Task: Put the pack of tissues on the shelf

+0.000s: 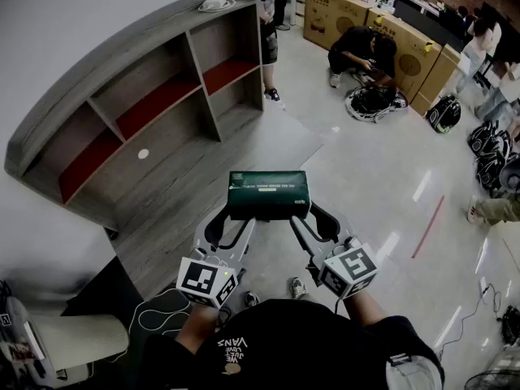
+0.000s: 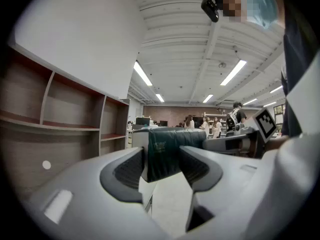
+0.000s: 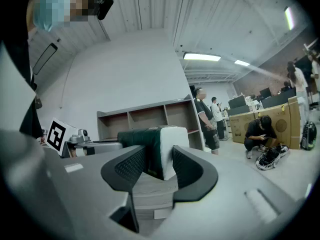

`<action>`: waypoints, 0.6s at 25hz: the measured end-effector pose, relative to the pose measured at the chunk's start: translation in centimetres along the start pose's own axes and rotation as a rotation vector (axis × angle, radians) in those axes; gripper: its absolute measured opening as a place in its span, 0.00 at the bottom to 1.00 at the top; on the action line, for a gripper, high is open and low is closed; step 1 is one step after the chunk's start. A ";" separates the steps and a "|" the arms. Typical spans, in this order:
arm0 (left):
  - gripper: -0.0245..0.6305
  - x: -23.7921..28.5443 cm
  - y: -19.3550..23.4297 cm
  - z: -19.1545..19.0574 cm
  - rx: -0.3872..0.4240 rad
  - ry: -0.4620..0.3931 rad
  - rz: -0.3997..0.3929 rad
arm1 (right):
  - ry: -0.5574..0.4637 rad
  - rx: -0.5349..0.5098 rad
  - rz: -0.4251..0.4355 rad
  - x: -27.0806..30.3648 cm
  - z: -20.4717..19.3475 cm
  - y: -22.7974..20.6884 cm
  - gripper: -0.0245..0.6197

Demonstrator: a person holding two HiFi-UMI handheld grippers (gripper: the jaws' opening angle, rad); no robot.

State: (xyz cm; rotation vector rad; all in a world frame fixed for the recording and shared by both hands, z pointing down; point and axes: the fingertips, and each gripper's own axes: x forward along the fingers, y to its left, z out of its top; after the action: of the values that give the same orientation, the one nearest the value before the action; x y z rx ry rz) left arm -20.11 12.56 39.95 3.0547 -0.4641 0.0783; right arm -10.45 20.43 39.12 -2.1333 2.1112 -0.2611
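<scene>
A dark green pack of tissues (image 1: pixel 268 194) hangs level in the air in front of me, held at both ends. My left gripper (image 1: pixel 231 218) is shut on its left end, and my right gripper (image 1: pixel 312 216) is shut on its right end. In the left gripper view the pack (image 2: pixel 170 149) sits pinched between the two pads of the left gripper (image 2: pixel 161 166). In the right gripper view its white end (image 3: pixel 172 146) is pinched by the right gripper (image 3: pixel 159 166). The grey wooden shelf (image 1: pixel 162 112) with red-backed compartments stands ahead and to the left, some way off.
A white object (image 1: pixel 215 4) lies on the shelf's top and a small white disc (image 1: pixel 143 153) on its lower board. A person stands by the shelf's far end (image 1: pixel 268 31). Another crouches by cardboard boxes (image 1: pixel 366 51), with bags (image 1: pixel 372 102) on the floor. A chair (image 1: pixel 65 340) stands at lower left.
</scene>
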 end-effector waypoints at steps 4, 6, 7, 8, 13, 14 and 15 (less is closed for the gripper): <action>0.41 -0.1 0.1 -0.1 -0.009 -0.006 0.000 | -0.007 -0.014 0.000 0.0 -0.1 0.0 0.30; 0.41 -0.1 0.1 -0.2 -0.014 -0.013 -0.002 | -0.008 -0.012 0.006 0.1 -0.2 0.1 0.30; 0.41 -0.1 0.0 -0.3 -0.015 -0.017 -0.002 | -0.006 -0.012 0.011 0.1 -0.3 0.1 0.30; 0.41 0.1 0.0 -0.4 -0.016 -0.018 0.001 | 0.000 -0.014 0.016 0.2 -0.3 -0.1 0.31; 0.41 2.4 -1.1 -0.7 -0.036 -0.030 0.042 | 0.017 -0.007 0.053 -0.1 -0.1 -3.2 0.31; 0.41 2.9 -1.5 -0.7 -0.037 -0.034 0.054 | 0.020 -0.009 0.065 -0.1 0.0 -3.9 0.31; 0.41 3.5 -1.9 -0.8 -0.037 -0.037 0.067 | 0.025 -0.012 0.077 -0.2 0.1 -4.7 0.31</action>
State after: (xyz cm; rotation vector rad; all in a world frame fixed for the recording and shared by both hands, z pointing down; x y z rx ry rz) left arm -16.23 13.38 40.90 3.0094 -0.5638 0.0160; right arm -5.87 20.66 40.00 -2.0602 2.2084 -0.2685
